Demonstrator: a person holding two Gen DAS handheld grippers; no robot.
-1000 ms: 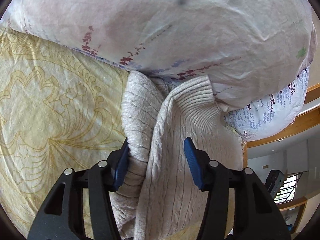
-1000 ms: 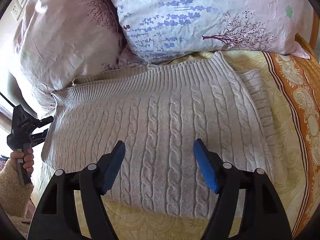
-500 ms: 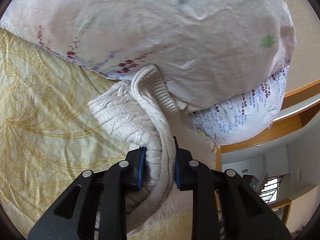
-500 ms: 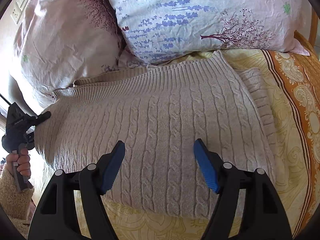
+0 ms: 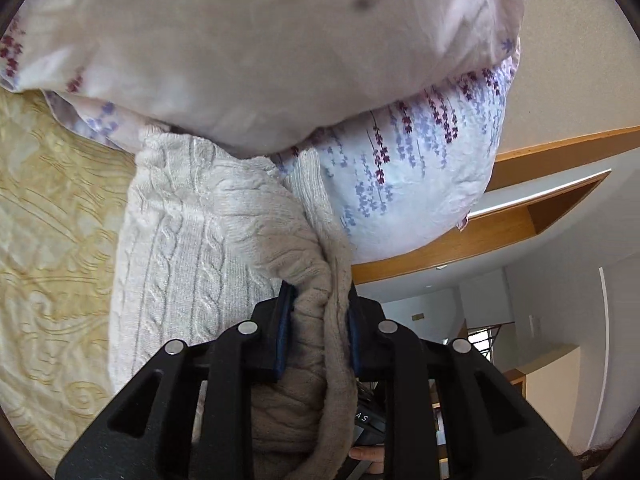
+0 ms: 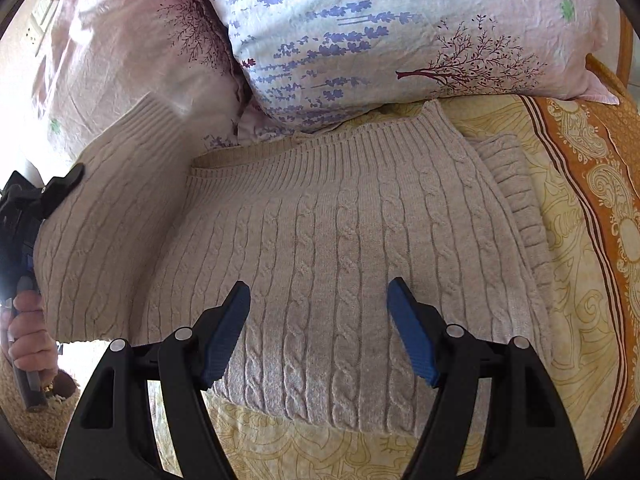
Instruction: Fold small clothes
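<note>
A beige cable-knit sweater (image 6: 340,240) lies on the yellow patterned bedspread (image 6: 568,248), its ribbed hem toward the pillows. My left gripper (image 5: 318,332) is shut on the sweater's left edge (image 5: 312,280) and holds that side lifted off the bed; it also shows at the left edge of the right wrist view (image 6: 24,216), with the raised flap (image 6: 104,216) hanging from it. My right gripper (image 6: 318,320) is open and empty, hovering just above the sweater's middle near its front edge.
Two floral pillows (image 6: 380,32) (image 6: 132,48) lean at the head of the bed, touching the sweater's far edge. An orange patterned border (image 6: 600,184) runs along the bedspread at right. A wooden headboard ledge (image 5: 500,220) shows behind the pillows.
My left gripper closed on the sweater's left edge and has lifted it up, raising that side off the bed. The right gripper has stayed open above the sweater.
</note>
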